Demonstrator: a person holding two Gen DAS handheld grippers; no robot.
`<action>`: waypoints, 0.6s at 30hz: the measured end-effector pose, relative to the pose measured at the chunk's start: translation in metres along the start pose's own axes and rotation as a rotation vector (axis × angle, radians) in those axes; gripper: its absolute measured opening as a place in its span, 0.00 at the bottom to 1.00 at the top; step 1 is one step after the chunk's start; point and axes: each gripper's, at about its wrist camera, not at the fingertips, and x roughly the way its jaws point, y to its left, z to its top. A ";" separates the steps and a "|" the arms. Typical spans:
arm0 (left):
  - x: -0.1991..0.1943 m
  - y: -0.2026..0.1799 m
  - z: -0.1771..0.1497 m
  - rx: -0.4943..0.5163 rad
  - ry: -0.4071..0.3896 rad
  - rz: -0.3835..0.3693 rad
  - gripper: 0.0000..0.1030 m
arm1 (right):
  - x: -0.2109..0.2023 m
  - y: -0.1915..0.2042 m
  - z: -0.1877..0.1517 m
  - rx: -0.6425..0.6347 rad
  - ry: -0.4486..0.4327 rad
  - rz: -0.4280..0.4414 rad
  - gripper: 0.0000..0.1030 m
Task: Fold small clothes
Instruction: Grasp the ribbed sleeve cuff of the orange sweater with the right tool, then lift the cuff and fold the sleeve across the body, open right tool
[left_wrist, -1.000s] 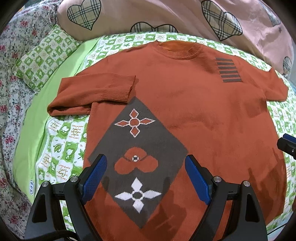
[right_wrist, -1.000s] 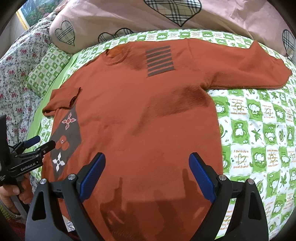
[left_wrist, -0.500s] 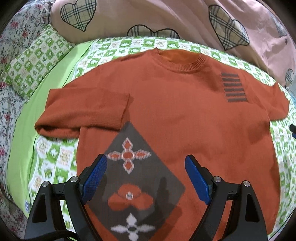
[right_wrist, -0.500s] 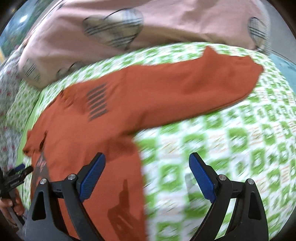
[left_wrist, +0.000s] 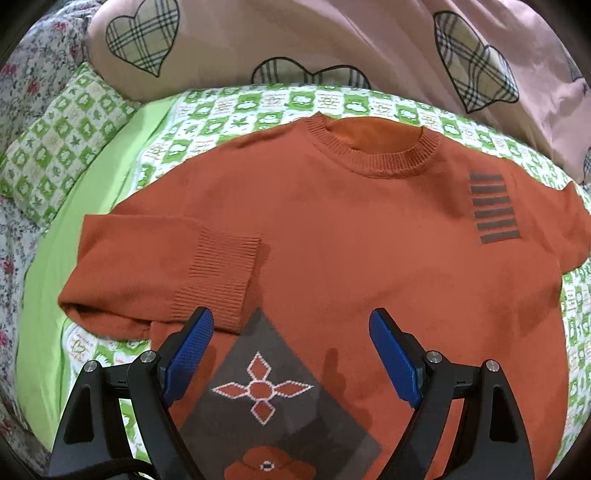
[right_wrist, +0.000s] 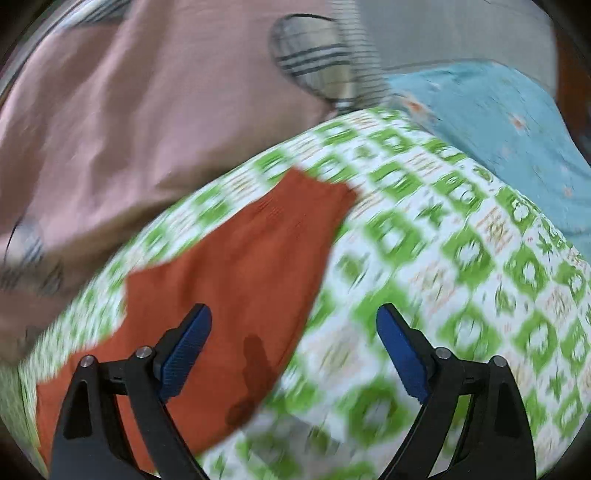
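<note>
Floral bedding (left_wrist: 18, 155) lies at the far left of my left wrist view, with a green checked pillow (left_wrist: 62, 144) beside it and a plain lime strip of sheet (left_wrist: 55, 266) running down next to that. On the green-and-white checked bedspread (left_wrist: 229, 107) an orange sweater (left_wrist: 351, 236) lies flat, front up, neck toward the pink heart-print quilt (left_wrist: 295, 40). Its left sleeve (left_wrist: 155, 266) is folded inward, the ribbed cuff resting on the sweater's body just above a grey diamond panel (left_wrist: 266, 387) with flower motifs. Grey stripes (left_wrist: 493, 208) mark the chest on the right side. My left gripper (left_wrist: 291, 354) hangs over the lower body of the sweater, jaws spread wide, nothing between them. My right wrist view is blurred. On its left the pink quilt (right_wrist: 129, 129) shows, then the sweater's other sleeve (right_wrist: 229, 288) stretched out across the checked bedspread (right_wrist: 461, 277), its end pointing up and away. My right gripper (right_wrist: 295, 350) is above the sleeve's edge and the bare bedspread, jaws wide apart, holding nothing; the left finger (right_wrist: 186, 350) is over the orange cloth. Pale blue fabric (right_wrist: 498, 129) lies at the upper right.
</note>
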 end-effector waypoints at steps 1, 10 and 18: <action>0.002 0.000 0.000 0.005 0.007 -0.007 0.84 | 0.008 -0.005 0.006 0.022 0.002 -0.011 0.72; 0.022 -0.006 -0.005 0.033 0.088 -0.048 0.84 | 0.050 -0.004 0.029 0.053 0.030 -0.075 0.27; 0.026 -0.010 -0.003 0.009 0.076 -0.094 0.84 | -0.018 0.067 0.005 -0.099 -0.016 0.148 0.07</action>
